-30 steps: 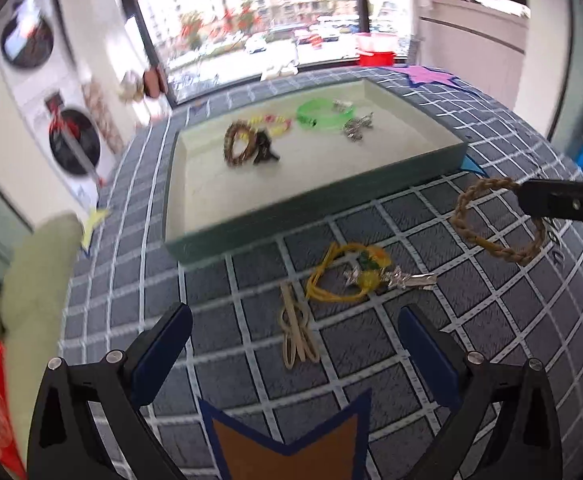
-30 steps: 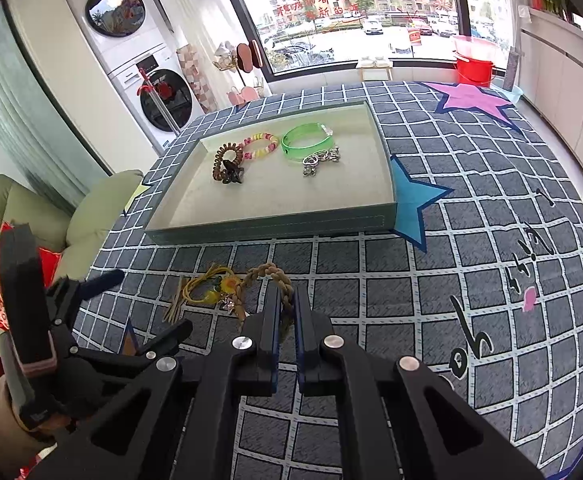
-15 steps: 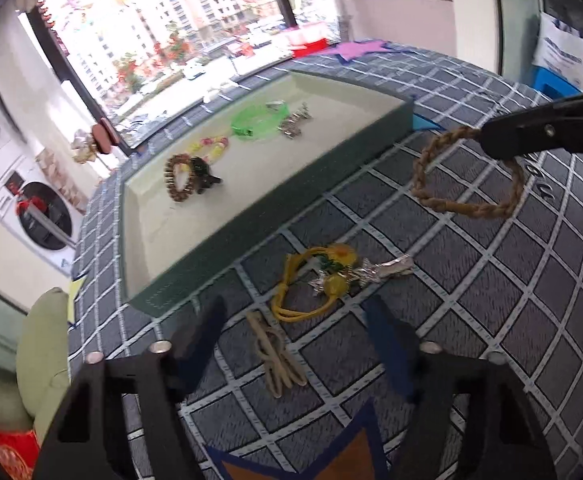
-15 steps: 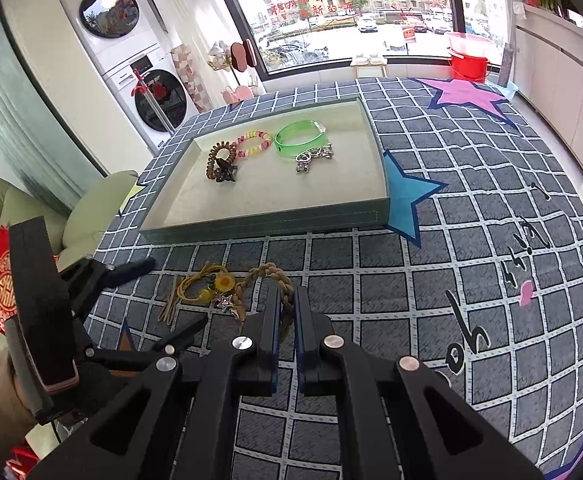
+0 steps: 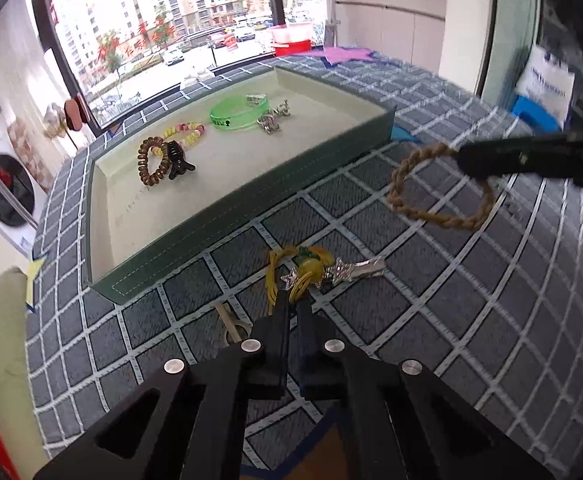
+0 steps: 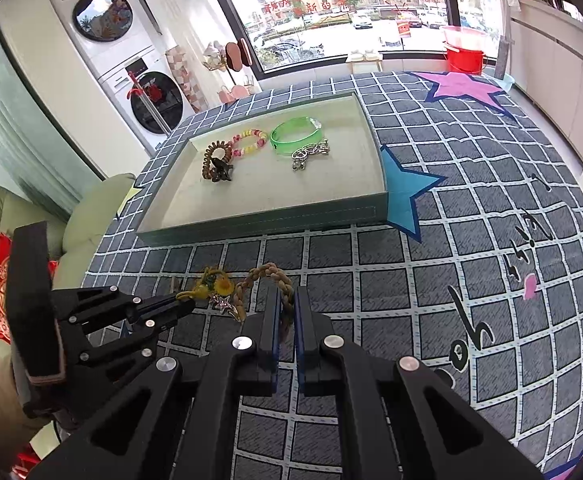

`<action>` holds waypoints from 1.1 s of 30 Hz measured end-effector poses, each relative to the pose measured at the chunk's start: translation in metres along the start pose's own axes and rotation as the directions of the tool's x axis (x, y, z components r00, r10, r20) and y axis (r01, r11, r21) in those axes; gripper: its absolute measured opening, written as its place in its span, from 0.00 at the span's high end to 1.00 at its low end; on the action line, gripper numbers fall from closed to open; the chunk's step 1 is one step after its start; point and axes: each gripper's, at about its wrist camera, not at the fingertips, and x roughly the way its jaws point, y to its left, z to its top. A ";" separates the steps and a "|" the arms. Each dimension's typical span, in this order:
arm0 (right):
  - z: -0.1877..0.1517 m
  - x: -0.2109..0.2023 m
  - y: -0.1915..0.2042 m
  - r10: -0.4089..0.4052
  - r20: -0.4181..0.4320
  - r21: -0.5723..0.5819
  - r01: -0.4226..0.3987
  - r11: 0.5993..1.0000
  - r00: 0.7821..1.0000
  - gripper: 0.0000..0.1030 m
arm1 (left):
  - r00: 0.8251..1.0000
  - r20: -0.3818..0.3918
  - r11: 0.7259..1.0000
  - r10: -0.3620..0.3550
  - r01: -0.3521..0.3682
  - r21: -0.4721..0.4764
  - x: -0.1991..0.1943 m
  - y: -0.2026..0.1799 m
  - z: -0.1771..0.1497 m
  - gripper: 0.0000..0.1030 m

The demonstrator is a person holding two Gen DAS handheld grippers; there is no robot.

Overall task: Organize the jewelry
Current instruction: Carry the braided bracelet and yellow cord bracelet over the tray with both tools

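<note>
My right gripper (image 6: 287, 300) is shut on a braided tan bracelet (image 6: 265, 276) and holds it above the checked cloth; the bracelet also shows in the left wrist view (image 5: 439, 188). My left gripper (image 5: 295, 300) is shut on a yellow cord bracelet with charms (image 5: 303, 270) lying on the cloth, in front of the green tray (image 5: 219, 216). The right wrist view shows the left gripper (image 6: 185, 304) pinching that cord (image 6: 211, 284). The tray (image 6: 259, 220) holds a brown coil tie, a bead bracelet, a green bangle (image 6: 295, 136) and silver pieces.
A tan elastic band (image 5: 233, 324) lies left of my left fingers. A silver star clip (image 5: 355, 270) lies by the yellow cord. A green sofa arm (image 6: 95, 208) borders the table's left. A washing machine (image 6: 151, 100) stands behind.
My left gripper has gone from wide open to shut on the yellow cord bracelet, moving forward to it. The right gripper keeps the braided bracelet raised.
</note>
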 end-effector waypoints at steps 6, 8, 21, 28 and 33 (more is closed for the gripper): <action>0.004 -0.002 0.000 -0.003 0.008 0.002 0.003 1.000 1.000 0.93 | 0.998 0.050 0.994 -0.047 0.052 -0.093 -0.046 0.014 0.031 0.85; 0.007 -0.003 0.001 -0.001 0.010 -0.001 0.001 1.000 1.000 0.93 | 0.996 0.068 0.991 -0.050 0.058 -0.124 -0.063 0.017 0.029 0.85; 0.056 0.001 0.006 0.012 0.026 -0.002 -0.012 1.000 1.000 0.93 | 0.987 0.159 0.964 -0.001 0.043 -0.262 -0.153 0.066 0.040 0.85; 0.096 0.028 0.009 -0.001 0.009 0.002 0.001 1.000 1.000 0.93 | 0.988 0.147 0.947 0.036 0.013 -0.322 -0.158 0.106 0.054 0.85; 0.110 0.055 0.010 -0.026 -0.021 -0.005 0.026 1.000 0.999 0.93 | 0.994 0.097 0.937 0.051 -0.014 -0.349 -0.140 0.126 0.058 0.85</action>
